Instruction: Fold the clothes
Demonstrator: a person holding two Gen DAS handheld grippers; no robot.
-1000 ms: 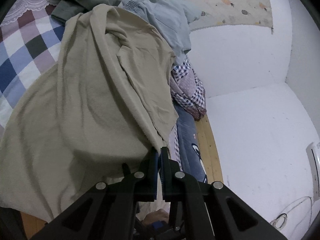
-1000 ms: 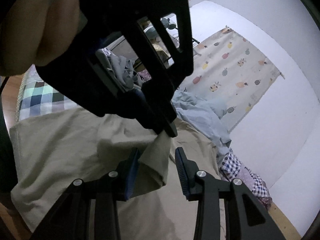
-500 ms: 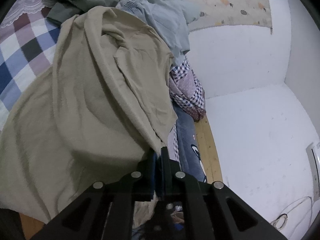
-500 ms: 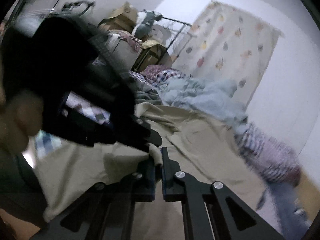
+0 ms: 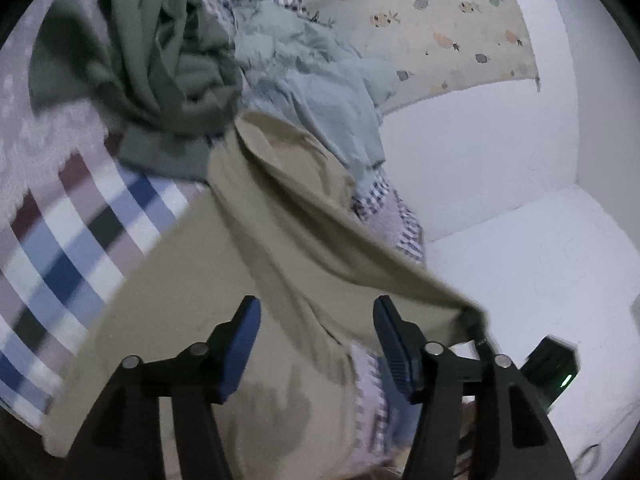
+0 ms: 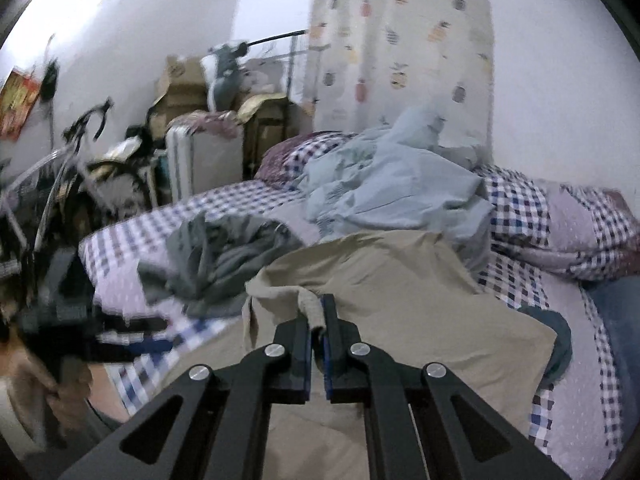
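Shirt (image 6: 404,280) lay spread on the bed (image 6: 568,396). Right gripper (image 6: 318,320) pinched its edge; left gripper (image 5: 316,320) hung agape above it. Spreading seemed underway; next, regrip another edge.

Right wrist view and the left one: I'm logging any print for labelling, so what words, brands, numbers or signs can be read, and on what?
None can be read.
Red and yellow poster on the wall: too blurred to read.
Cardboard boxes: no legible print.
Curtain: fruit pattern only, no words.
Beige garment: no label showing.
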